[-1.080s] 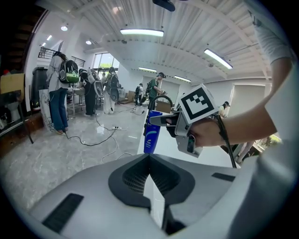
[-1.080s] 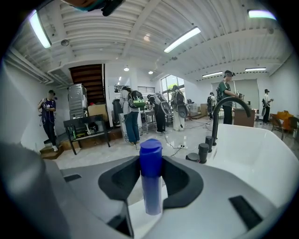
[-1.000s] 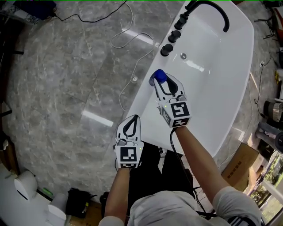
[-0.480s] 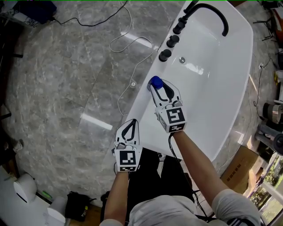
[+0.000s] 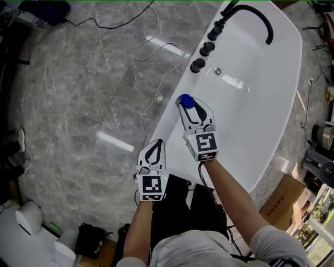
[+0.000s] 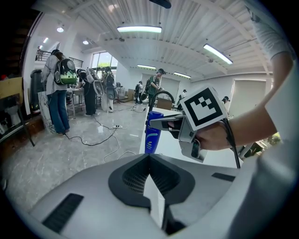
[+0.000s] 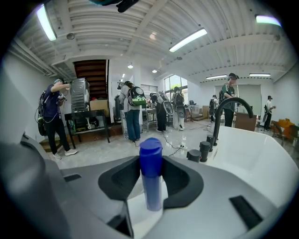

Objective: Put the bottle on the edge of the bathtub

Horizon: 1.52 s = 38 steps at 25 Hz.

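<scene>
A blue bottle (image 5: 184, 99) with a blue cap stands upright between the jaws of my right gripper (image 5: 189, 106), which is shut on it. The bottle sits at the near left rim of the white bathtub (image 5: 169, 133). In the left gripper view the bottle (image 6: 153, 134) has its base at the rim, and I cannot tell whether it touches. In the right gripper view the bottle (image 7: 150, 175) fills the gap between the dark pads. My left gripper (image 5: 156, 143) is shut and empty, low beside the tub's near end.
A black faucet (image 5: 257, 14) arches over the tub's far end, with three black knobs (image 5: 204, 49) on the rim beyond the bottle. A white cable (image 5: 156, 49) loops over the grey marble floor to the left. Several people stand far off.
My right gripper and the bottle have shifted slightly nearer along the rim. The left gripper has stayed about where it was.
</scene>
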Each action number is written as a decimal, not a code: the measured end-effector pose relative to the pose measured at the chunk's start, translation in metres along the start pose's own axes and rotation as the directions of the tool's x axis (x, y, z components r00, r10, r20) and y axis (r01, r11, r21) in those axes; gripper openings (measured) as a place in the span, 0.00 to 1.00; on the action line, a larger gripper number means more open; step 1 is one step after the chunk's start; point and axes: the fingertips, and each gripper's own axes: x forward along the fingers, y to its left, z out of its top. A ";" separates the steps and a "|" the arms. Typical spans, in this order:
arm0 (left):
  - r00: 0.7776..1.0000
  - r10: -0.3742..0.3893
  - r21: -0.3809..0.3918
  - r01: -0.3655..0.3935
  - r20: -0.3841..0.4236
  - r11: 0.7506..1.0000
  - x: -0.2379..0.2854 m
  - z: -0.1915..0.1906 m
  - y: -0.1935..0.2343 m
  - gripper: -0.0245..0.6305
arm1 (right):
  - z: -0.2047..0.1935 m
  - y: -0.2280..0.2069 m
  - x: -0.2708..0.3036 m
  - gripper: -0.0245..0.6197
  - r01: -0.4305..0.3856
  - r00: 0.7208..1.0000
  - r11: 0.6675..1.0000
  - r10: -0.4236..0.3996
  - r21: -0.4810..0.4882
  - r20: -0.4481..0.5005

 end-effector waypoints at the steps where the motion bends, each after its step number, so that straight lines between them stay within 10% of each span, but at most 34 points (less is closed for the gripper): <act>1: 1.000 0.000 -0.001 0.000 -0.001 1.000 0.001 0.000 0.000 0.05 | 0.000 0.000 0.000 0.27 0.001 1.000 1.000 -0.001 -0.003 -0.002; 38: 1.000 0.002 -0.007 -0.002 -0.017 1.000 -0.001 -0.010 -0.017 0.05 | -0.018 0.005 -0.007 0.31 -0.016 0.999 1.000 0.016 -0.009 -0.039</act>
